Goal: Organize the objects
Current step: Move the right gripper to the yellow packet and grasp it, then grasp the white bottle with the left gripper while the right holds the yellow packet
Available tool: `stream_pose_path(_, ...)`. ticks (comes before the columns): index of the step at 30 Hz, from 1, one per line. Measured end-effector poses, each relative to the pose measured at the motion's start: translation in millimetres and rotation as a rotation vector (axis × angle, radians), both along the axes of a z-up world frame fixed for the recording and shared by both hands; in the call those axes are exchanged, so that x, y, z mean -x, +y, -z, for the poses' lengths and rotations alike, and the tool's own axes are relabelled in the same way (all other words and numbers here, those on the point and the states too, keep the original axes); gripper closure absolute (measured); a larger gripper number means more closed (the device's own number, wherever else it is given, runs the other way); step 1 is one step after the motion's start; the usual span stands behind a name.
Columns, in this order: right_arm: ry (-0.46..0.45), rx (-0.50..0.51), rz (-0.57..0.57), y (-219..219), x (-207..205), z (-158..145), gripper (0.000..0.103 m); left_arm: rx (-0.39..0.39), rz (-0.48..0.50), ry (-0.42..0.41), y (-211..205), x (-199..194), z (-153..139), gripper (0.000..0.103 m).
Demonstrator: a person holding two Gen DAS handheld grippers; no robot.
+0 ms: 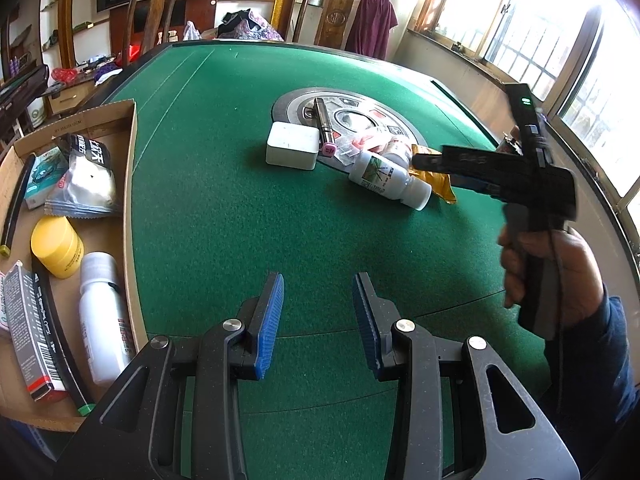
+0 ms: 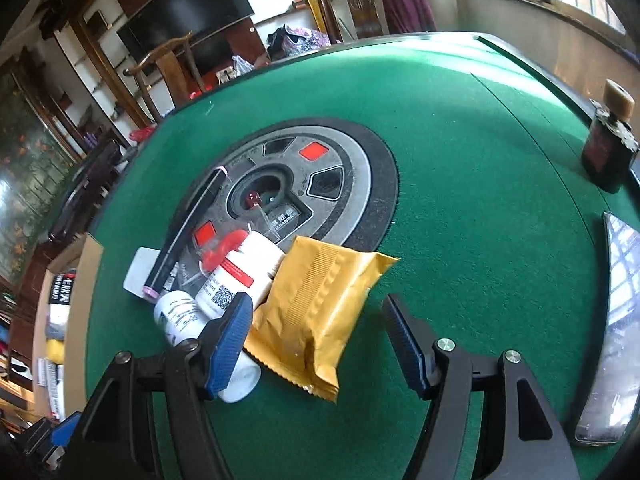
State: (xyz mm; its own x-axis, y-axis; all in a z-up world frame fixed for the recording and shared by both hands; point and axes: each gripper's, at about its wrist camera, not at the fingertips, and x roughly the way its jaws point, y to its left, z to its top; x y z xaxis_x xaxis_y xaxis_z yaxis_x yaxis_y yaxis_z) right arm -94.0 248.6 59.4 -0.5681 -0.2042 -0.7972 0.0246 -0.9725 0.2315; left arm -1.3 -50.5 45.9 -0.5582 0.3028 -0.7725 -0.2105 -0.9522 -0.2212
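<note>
A yellow foil packet lies on the green felt table between the blue pads of my right gripper. The jaws stand open and the right pad is clear of the packet. Two white bottles lie just left of it, one under the left finger. A black marker, a white box and a clear bag with red pieces sit by the table's central disc. My left gripper hovers open over bare felt, with nothing between its fingers.
A cardboard box at the table's left edge holds a yellow jar, a white bottle, silver pouches and cartons. A dark corked bottle and a glossy flat item lie at the right edge. A hand holds the right gripper.
</note>
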Motion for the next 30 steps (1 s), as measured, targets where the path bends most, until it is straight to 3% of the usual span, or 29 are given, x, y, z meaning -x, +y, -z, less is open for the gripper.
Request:
stream_pose_path(3, 0.03, -0.091, -0.024, -12, 1, 2, 0.041, 0.007, 0.001, -0.003, 1, -1, 0, 0.068)
stream_pose_path(4, 0.044, -0.099, -0.048, -12, 1, 3, 0.058, 0.009, 0.002, -0.002, 1, -1, 0, 0.068)
stream_pose_path(7, 0.059, -0.072, -0.078, -4, -3, 3, 0.062, 0.018, -0.002, 0.0, 3, -1, -1, 0.068)
stream_pose_path(15, 0.114, 0.036, -0.084, 28, -19, -15, 0.063, 0.0, -0.018, -0.047, 16, 16, -5, 0.068)
stream_pose_path(20, 0.167, 0.063, -0.093, 41, -25, -32, 0.063, -0.05, -0.026, -0.115, 38, 43, -9, 0.068)
stream_pose_path(30, 0.231, 0.132, -0.069, 67, -33, -52, 0.063, -0.125, -0.151, -0.22, 74, 105, -7, 0.068)
